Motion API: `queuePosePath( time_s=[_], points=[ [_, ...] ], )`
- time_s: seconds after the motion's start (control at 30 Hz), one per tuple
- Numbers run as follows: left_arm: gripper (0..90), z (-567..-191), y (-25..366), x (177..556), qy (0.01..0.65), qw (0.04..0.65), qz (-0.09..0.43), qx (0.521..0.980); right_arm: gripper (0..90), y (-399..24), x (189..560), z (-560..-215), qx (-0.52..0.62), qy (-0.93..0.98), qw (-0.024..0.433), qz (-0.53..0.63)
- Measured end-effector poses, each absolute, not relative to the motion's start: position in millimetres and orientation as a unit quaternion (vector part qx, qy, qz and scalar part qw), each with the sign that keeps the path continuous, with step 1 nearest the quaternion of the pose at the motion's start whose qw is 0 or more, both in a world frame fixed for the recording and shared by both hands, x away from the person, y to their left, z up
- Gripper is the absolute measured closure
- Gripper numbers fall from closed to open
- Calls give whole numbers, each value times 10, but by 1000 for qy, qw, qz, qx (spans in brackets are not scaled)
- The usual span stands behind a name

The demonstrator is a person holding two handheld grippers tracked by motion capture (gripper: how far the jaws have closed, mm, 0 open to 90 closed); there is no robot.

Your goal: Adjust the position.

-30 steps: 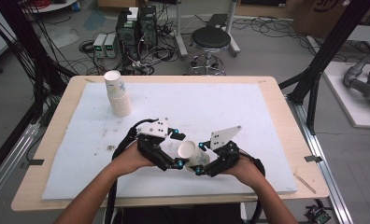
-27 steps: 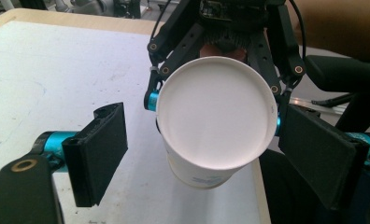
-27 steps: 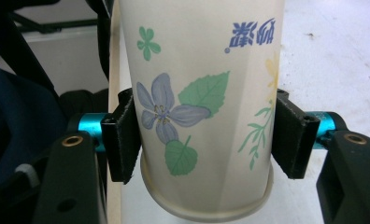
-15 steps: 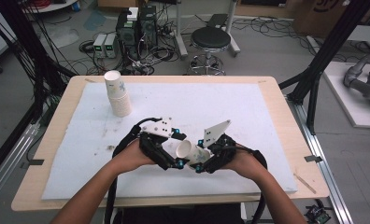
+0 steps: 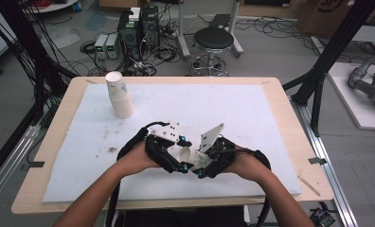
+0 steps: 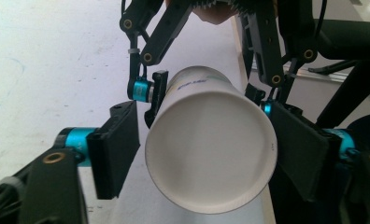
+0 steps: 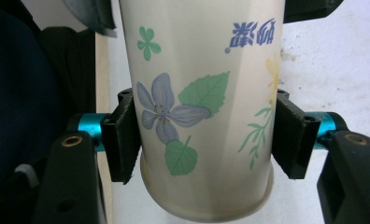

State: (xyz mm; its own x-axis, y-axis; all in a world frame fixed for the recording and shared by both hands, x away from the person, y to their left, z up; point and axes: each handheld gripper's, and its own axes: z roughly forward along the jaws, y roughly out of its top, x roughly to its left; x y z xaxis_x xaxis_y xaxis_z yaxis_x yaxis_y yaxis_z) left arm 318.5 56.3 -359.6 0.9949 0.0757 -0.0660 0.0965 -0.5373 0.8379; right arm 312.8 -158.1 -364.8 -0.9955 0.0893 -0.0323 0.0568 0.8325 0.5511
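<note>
Paper cup [image 7: 204,102] held level above the near table [image 5: 271,87], clamped at base end by right gripper [image 5: 205,163]. Left gripper [image 6: 206,154] just closing around rim end, right pad touching, left pad a hair off. Handover or pull-apart not yet done; cup stack [image 5: 120,94] waiting far left.

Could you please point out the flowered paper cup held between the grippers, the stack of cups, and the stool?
flowered paper cup [image 7: 197,107], right gripper view, its printed side wall.
stack of cups [image 5: 119,94], high view, the stack's side.
stool [image 5: 214,39], high view, its black seat.

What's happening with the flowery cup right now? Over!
Right gripper clamped on the paper cup. Left gripper jaws just closing around its base, pads near contact. Cup stack stands far off, nothing blocking.
</note>
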Motion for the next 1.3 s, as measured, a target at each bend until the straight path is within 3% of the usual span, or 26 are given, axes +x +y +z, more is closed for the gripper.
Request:
queuePosePath(
  time_s=[0.2,0.37,0.5,0.6,0.93,1.3],
  points=[
    [359,-3619,543,3192,33,468,-19,883,349,-1571,3138,-3654,35,961,21,274],
    [370,-3636,526,3186,32,464,-20,885,350,-1547,3136,-3643,29,966,19,255],
    [372,-3622,547,3181,35,476,-9,879,287,-1575,3144,-3630,46,963,20,266],
    [372,-3663,622,3182,49,502,-11,864,225,-1695,3129,-3597,70,946,20,317],
    [372,-3841,789,3135,71,563,-10,823,205,-2105,3055,-3669,116,871,39,477],
    [371,-3881,908,3121,79,607,25,790,205,-2307,2947,-3871,142,830,60,535]
  ],
)
